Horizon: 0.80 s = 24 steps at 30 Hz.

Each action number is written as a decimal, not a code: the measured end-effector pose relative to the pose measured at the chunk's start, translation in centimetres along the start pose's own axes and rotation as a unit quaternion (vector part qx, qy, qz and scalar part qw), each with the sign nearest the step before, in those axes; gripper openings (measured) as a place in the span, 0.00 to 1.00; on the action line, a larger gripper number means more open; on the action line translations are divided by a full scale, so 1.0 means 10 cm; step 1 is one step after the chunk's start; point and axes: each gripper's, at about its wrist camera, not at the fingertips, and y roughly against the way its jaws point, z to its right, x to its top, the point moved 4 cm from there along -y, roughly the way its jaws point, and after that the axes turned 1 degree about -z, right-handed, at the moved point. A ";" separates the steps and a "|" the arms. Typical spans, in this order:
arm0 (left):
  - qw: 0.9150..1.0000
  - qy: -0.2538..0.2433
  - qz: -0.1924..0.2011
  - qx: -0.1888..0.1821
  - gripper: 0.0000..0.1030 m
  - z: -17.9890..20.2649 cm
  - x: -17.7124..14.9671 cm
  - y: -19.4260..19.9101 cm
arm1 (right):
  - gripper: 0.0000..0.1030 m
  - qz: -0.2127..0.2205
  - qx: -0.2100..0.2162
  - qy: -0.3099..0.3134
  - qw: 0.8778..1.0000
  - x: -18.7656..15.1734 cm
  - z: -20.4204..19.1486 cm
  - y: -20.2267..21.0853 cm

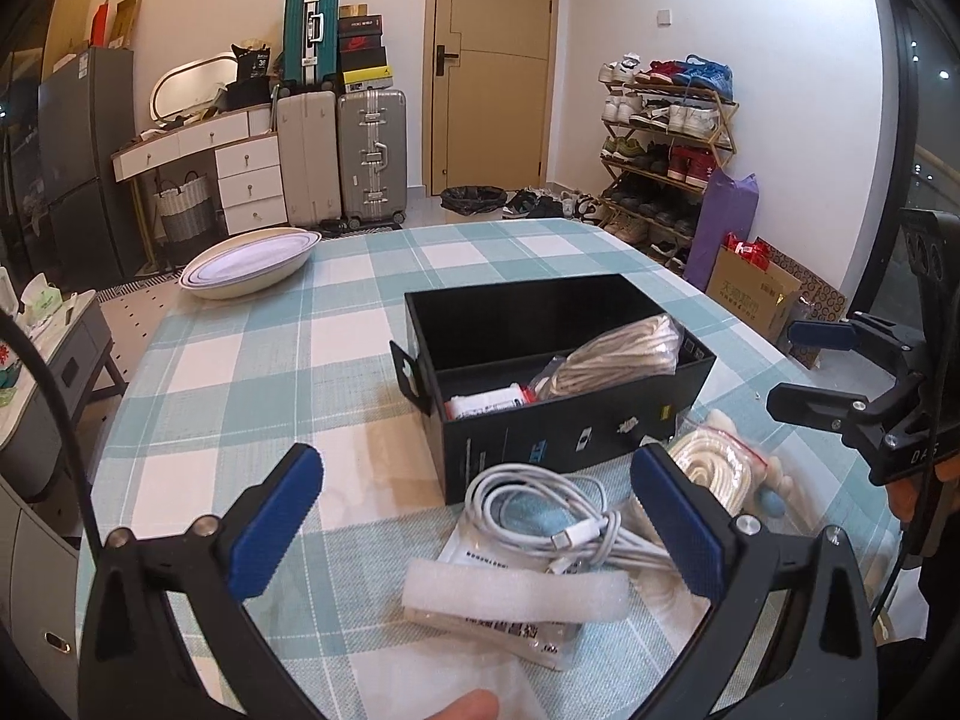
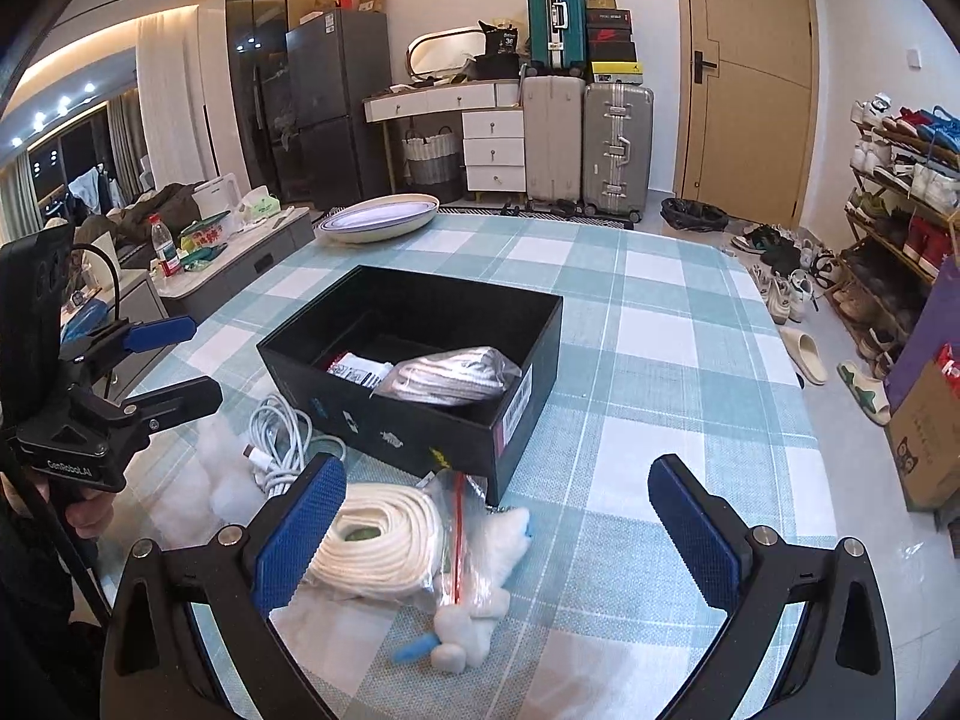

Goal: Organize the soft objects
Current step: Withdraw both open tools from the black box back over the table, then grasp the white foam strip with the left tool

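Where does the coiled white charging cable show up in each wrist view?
Left wrist view: the white cable lies low in the centre, between the open left gripper fingers, just in front of the black box.
Right wrist view: it sits at lower left, against the box's near-left side, beside the left finger of the open right gripper.
Shared landmark: the black box.

Both wrist views near, facing door, sharing black box (image 1: 558, 372)
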 end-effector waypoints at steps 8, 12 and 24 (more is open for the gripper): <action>1.000 0.001 -0.013 -0.004 1.00 0.02 -0.12 0.00 | 0.99 -0.009 -0.004 0.007 1.000 -0.09 -0.03 -0.02; 1.000 0.002 -0.019 -0.010 1.00 0.05 -0.16 -0.01 | 1.00 -0.014 -0.004 0.007 1.000 -0.11 -0.01 -0.04; 0.999 -0.024 -0.039 -0.019 1.00 0.20 -0.25 -0.06 | 1.00 -0.034 0.009 0.028 0.999 -0.20 -0.10 -0.11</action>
